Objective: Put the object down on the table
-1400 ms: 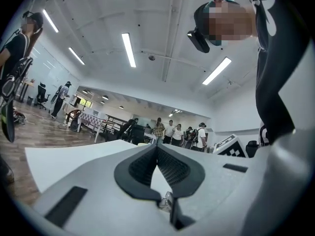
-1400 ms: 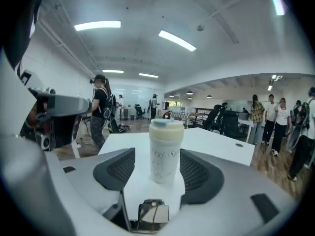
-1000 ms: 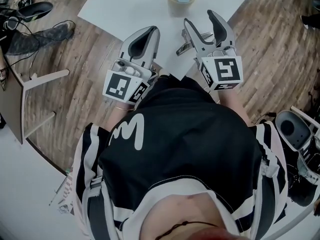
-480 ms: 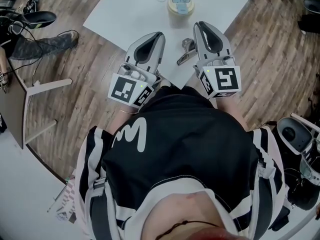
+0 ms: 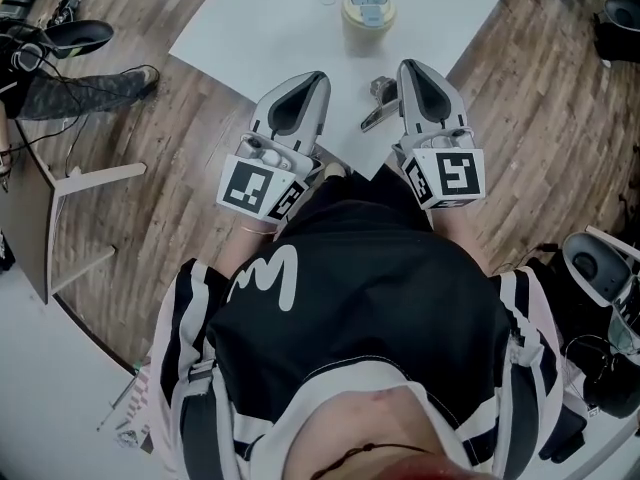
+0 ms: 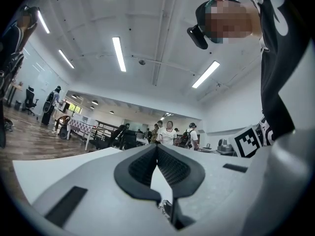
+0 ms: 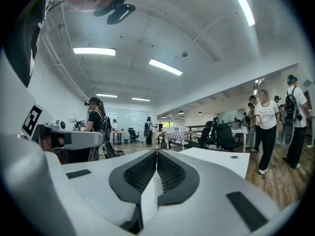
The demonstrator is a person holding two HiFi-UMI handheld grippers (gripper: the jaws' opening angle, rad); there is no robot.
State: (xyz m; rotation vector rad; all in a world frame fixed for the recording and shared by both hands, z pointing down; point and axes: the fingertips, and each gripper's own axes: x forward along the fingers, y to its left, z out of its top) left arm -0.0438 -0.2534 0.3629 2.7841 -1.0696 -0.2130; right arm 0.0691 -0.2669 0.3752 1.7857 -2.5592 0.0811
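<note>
Metal object [image 5: 377, 102] set down on the table [image 5: 270, 18], both hand-held grippers empty

The right hand-held gripper [image 5: 411, 68] has just been closing and its jaws now meet with nothing between them; the metal object lies flat on the table close against its left side, contact unclear. The left hand-held gripper [image 5: 313, 79] is also pressed together and empty, well to the left of the object. Both reach in over the table's near corner; its edges run off diagonally past each one's outer side, wooden floor [image 5: 180, 148] beyond. Ahead of the object stands a lidded tub [image 5: 368, 13]; ahead of the left one the table is bare white
</note>
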